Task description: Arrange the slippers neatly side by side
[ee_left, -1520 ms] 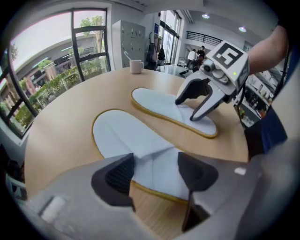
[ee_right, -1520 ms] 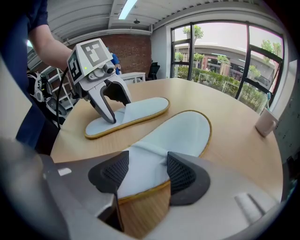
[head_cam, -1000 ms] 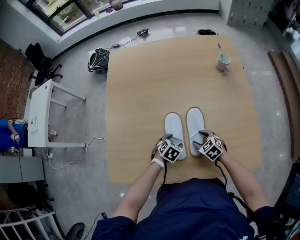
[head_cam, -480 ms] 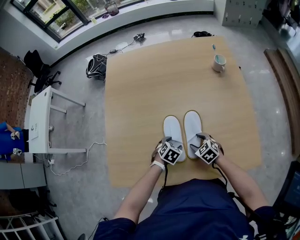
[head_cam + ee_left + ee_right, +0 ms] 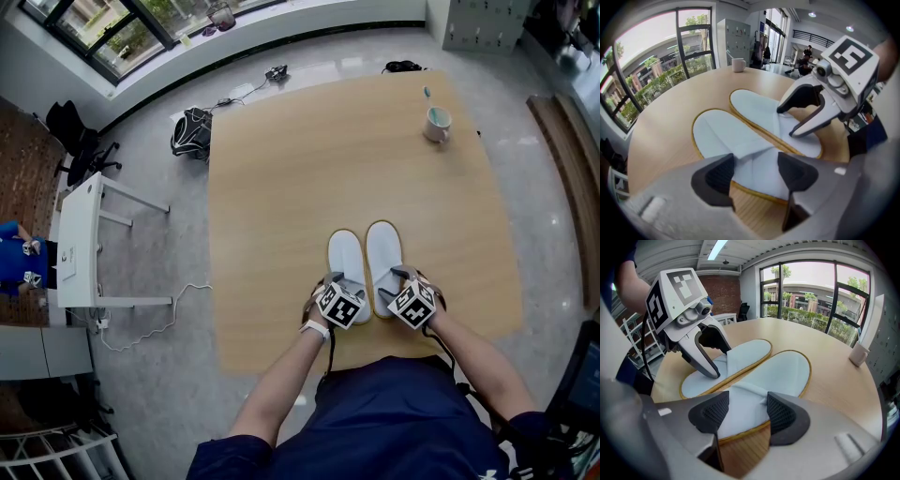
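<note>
**Soft slippers, paired at the near edge**

The table (image 5: 281, 169) carries the left slipper (image 5: 345, 258) and right slipper (image 5: 383, 248) flat near the person's edge. They lie side by side, their inner rims touching or nearly so, with the strap ends nearest the person. A mug (image 5: 437, 124) stands well apart at the far corner.

The left gripper (image 5: 754, 176) has its jaws spread, straddling the left slipper's strap (image 5: 757, 157). The right gripper (image 5: 743, 412) is likewise spread over the right strap (image 5: 740, 401).

These look thin, cloth-topped and very light (hotel-type). They would likely slide freely on the smooth wood and droop if lifted by one end. The raised strap, or the rim beside it, seems the surest hold. A gentle push should do, as the neighbour may shift too.
</note>
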Demonstrator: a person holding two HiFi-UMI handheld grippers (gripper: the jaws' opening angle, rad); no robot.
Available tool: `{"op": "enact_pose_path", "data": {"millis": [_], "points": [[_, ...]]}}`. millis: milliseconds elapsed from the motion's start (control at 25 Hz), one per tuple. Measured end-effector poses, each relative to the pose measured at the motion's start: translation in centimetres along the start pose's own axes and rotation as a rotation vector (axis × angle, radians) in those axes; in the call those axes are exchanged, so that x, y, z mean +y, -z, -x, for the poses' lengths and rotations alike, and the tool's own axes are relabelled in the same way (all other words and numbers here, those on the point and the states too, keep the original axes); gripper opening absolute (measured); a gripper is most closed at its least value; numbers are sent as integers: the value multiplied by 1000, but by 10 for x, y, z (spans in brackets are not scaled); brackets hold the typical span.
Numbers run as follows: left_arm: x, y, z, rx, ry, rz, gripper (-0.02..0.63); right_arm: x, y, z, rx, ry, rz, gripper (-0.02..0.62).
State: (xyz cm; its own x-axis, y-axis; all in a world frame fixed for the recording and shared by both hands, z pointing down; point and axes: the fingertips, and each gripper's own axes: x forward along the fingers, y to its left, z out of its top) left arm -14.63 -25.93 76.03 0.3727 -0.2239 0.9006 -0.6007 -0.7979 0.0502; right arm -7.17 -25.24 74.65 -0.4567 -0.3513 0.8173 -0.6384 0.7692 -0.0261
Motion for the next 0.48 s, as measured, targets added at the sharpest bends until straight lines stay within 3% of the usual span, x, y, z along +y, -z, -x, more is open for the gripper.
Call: {"op": "enact_pose_path", "data": {"millis": [480], "points": [[2,0,3,-6,14,-3,302,3,-4,1,1,-4,10,262]]}}
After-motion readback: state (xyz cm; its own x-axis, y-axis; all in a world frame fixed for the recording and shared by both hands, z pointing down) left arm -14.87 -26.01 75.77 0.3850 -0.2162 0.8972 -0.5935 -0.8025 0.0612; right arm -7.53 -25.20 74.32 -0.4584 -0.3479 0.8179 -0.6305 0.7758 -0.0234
